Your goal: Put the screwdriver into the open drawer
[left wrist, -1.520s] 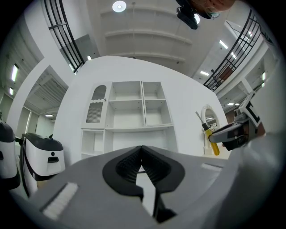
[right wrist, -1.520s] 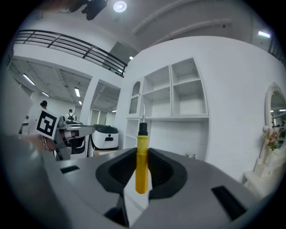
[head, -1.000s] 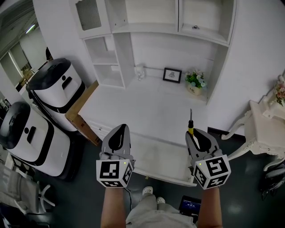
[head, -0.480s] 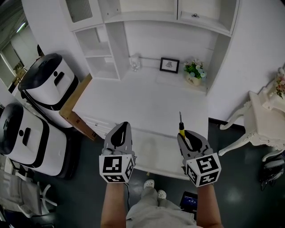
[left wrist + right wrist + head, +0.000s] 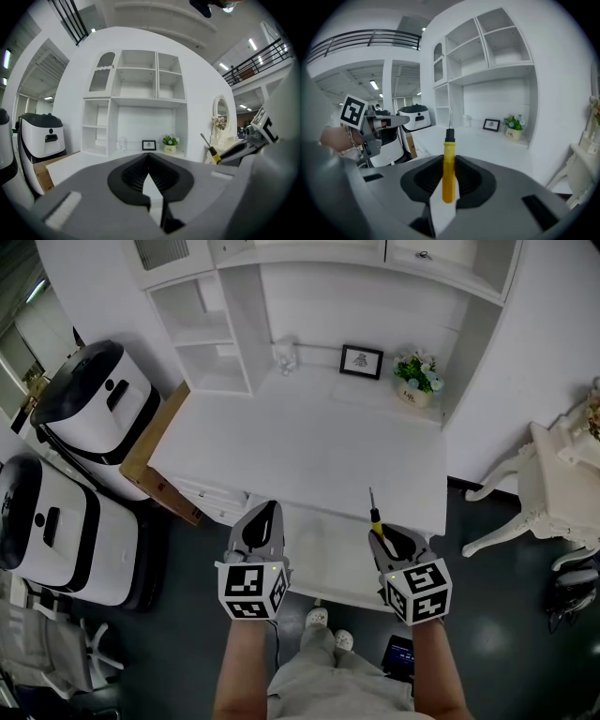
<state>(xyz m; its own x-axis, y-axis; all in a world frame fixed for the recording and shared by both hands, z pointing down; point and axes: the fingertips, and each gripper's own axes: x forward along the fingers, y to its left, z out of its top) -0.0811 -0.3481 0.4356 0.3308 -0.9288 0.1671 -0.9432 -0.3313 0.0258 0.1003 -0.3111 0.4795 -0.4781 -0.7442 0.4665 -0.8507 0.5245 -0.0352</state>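
Observation:
A screwdriver (image 5: 374, 515) with a yellow handle and thin metal shaft sticks out forward and up from my right gripper (image 5: 382, 532), which is shut on the handle (image 5: 448, 173). It hangs over the right part of the open white drawer (image 5: 323, 557), which is pulled out from under the desk's front edge. My left gripper (image 5: 264, 521) hovers over the drawer's left part. Its jaws are shut with nothing between them, as the left gripper view shows (image 5: 149, 158). The screwdriver (image 5: 210, 149) also appears at the right of that view.
The white desk (image 5: 300, 442) carries a picture frame (image 5: 361, 361), a flower pot (image 5: 417, 377) and a small jar (image 5: 286, 354) at its back. Two white and black machines (image 5: 89, 404) and a cardboard sheet (image 5: 153, 457) stand left. An ornate white side table (image 5: 561, 486) stands right.
Both grippers have come down toward the open drawer, the right one still holding the screwdriver. The jaws have not changed.

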